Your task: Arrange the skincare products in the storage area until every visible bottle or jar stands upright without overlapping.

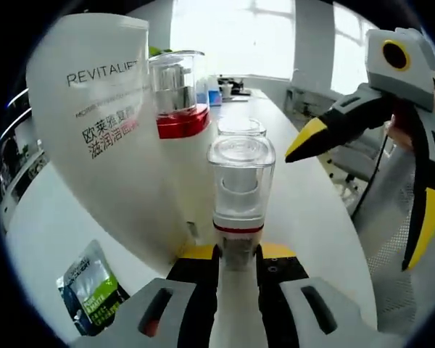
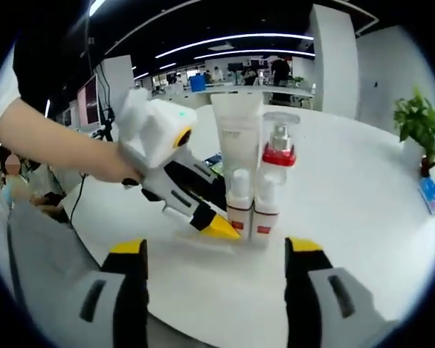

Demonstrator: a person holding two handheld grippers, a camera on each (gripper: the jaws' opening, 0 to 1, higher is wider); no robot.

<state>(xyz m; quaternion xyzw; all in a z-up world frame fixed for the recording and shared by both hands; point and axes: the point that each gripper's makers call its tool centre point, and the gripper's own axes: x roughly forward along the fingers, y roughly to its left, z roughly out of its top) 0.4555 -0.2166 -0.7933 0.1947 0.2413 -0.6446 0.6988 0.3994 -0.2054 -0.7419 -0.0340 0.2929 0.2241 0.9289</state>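
Standing upright in a tight cluster on the white table [image 2: 362, 217], the tube [image 2: 235, 138] and three pump bottles look nearly arranged. Left gripper [image 1: 238, 257] pinches one small bottle [image 1: 239, 188]; right gripper [image 2: 217, 254] waits spread wide, empty.

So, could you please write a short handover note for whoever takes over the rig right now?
Left gripper: shut on the small clear-capped bottle, held upright on the white table.
Right gripper: open, holding nothing, facing the group.
Standing upright in a tight cluster: white tube, red-collared pump bottle, two small bottles in front.
A green sachet lies flat on the table beside the tube.
Left to do: release the small bottle, confirm nothing overlaps, and deal with the sachet if it counts.
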